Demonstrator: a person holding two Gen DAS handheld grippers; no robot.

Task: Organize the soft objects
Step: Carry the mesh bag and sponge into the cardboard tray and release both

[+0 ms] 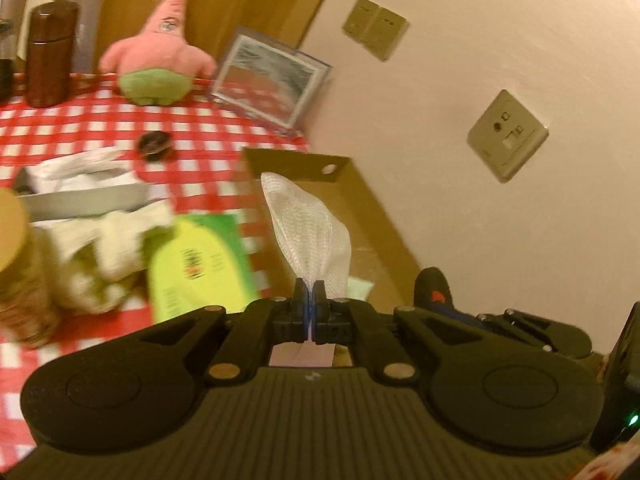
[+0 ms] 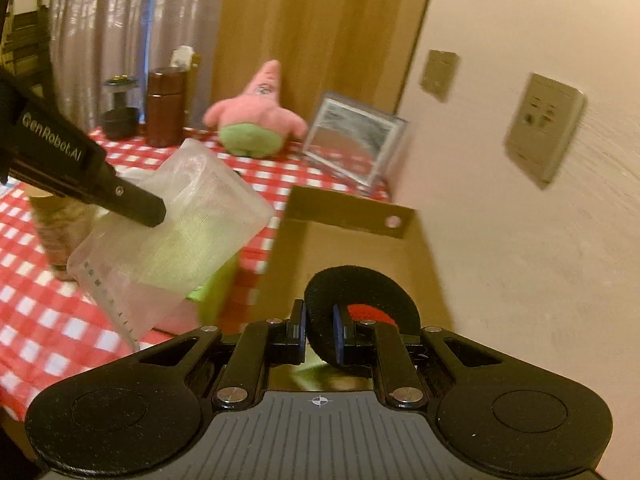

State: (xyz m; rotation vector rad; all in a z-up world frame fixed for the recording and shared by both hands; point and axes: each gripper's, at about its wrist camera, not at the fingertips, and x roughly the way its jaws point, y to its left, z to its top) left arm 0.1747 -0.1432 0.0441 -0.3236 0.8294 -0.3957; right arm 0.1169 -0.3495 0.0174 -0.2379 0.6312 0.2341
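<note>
My left gripper [image 1: 311, 292] is shut on a white mesh pouch [image 1: 308, 224] and holds it over the near end of an open cardboard box [image 1: 372, 208] by the wall. In the right wrist view the pouch [image 2: 172, 236] hangs from the left gripper's fingers [image 2: 136, 204], left of the box [image 2: 352, 216]. My right gripper [image 2: 320, 320] is shut on a black soft pad with a red patch [image 2: 368, 304], above the box. That pad also shows in the left wrist view [image 1: 432, 292]. A pink starfish plush [image 1: 160, 52] sits at the table's far edge.
On the red-checked tablecloth [image 1: 80, 120] lie a green and yellow packet [image 1: 196, 264], a grey box with white cloths [image 1: 88, 192], a small dark round object [image 1: 154, 146], a brown canister [image 1: 50, 52] and a picture frame [image 1: 268, 80]. The wall with sockets [image 1: 508, 134] is close on the right.
</note>
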